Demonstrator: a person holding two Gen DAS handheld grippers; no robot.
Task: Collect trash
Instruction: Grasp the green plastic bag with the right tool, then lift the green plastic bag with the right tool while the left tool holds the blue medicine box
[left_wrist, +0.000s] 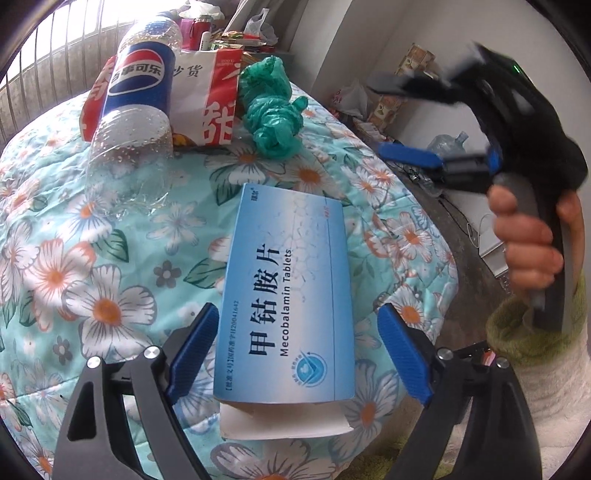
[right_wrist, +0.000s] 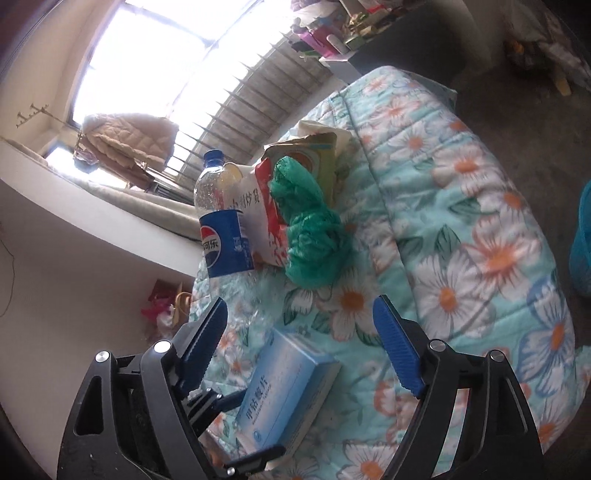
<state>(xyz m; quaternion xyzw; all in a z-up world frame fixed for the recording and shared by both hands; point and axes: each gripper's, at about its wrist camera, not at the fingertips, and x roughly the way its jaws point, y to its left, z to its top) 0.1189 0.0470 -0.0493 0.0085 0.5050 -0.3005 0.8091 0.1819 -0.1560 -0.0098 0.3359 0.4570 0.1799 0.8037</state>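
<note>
- The left wrist view alone shows a person's hand gripping the right claw at the right edge; the claw is blurred, its two blue-padded fingers spread wide with nothing between them.
- The right wrist view alone shows a window with a quilted blanket hung by it, and at the far right a sliver of something blue, cut off and unidentifiable.
- Counted left to right on the flowered quilt: one clear Pepsi bottle, one red-and-white snack bag, one crumpled green plastic bag, and nearer, one blue tablet box.
- The tablet box lies flat on the quilt between the left claw fingers, which stand wide open on either side; whether they touch it I cannot tell.
- The box's near flap hangs open; the bottle's cap is out of frame in the left view.
</note>
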